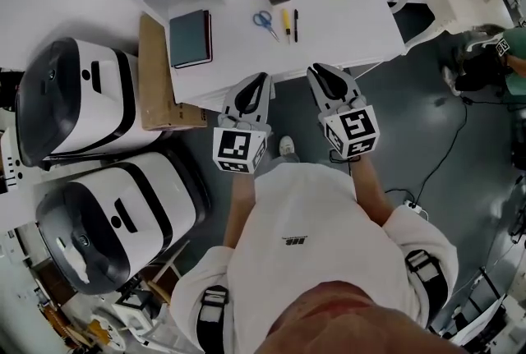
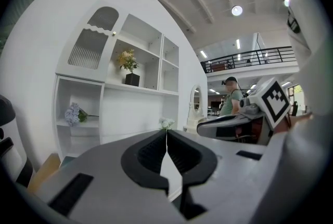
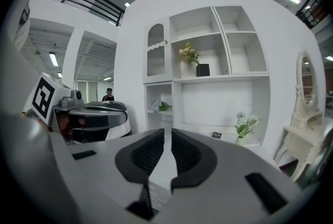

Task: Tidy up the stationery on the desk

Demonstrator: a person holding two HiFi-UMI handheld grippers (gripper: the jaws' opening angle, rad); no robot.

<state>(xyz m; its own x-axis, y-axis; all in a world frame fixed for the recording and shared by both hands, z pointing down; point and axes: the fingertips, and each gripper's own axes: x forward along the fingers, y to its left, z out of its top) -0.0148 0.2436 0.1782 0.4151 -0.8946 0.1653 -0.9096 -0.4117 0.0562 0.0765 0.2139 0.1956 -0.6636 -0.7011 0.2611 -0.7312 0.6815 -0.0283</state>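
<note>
Lying untouched on the white desk point(image 1: 349, 25) are noted scissors point(image 1: 265, 21), a yellow pen point(image 1: 286, 22), a black pen point(image 1: 296, 25) and a dark notebook point(image 1: 191, 39). At the near edge, the left claw point(image 1: 265, 78) is seen closed and empty, and the right claw point(image 1: 316, 69) barely parted and empty.

A white desk point(image 1: 345, 24) stood against a white shelf unit point(image 3: 218, 98) at the top of the frame, over a dark grey floor point(image 1: 444, 122). A round ceiling light point(image 2: 237, 10) glowed at upper right above a railed balcony point(image 2: 250, 55).
</note>
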